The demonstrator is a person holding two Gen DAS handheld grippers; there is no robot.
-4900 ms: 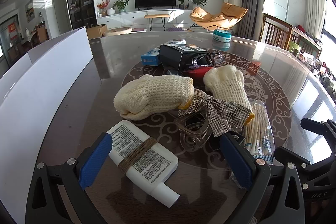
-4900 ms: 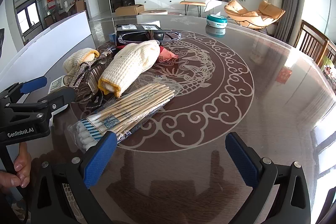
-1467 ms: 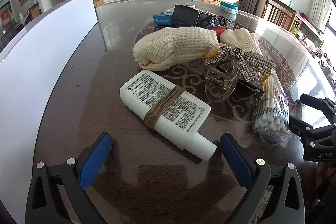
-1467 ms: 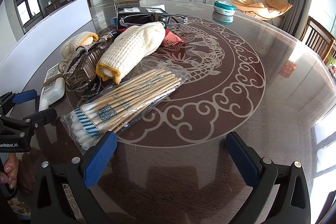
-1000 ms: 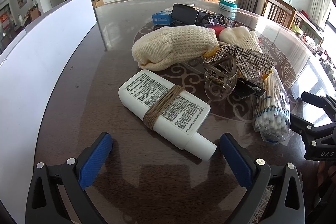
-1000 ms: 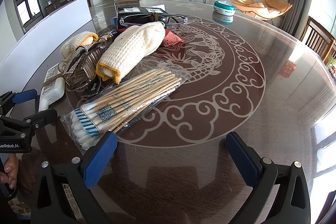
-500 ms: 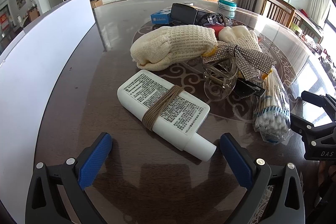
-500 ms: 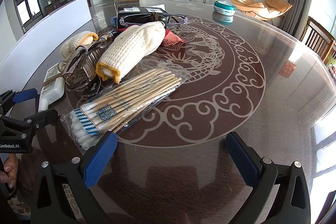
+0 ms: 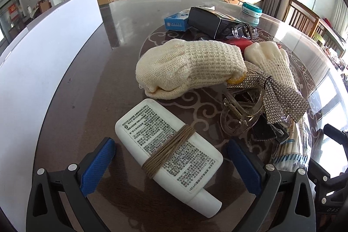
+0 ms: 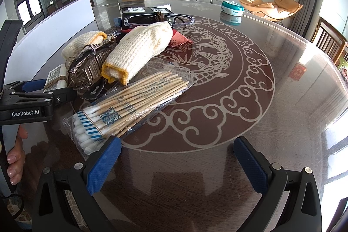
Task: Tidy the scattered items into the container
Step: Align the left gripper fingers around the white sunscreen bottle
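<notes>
Closer than before, the left gripper (image 9: 170, 163) straddles the white tube (image 9: 168, 150), jaws spread (right gripper (image 10: 177, 163) likewise released), on the glossy patterned round table (image 10: 282, 84); beyond, a sunlit living room.

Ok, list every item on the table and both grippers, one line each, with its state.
Left gripper: open, straddling the tube, not gripping.
Right gripper: open, empty, over bare table.
Tube: lying flat, capped, cord wound around its middle.
Left glove: lying folded.
Right glove: lying flat, partly over the swab bag.
Swab bag: sealed, lying flat.
Hair clip: shut, lying on its side.
Glasses: resting against the black box.
</notes>
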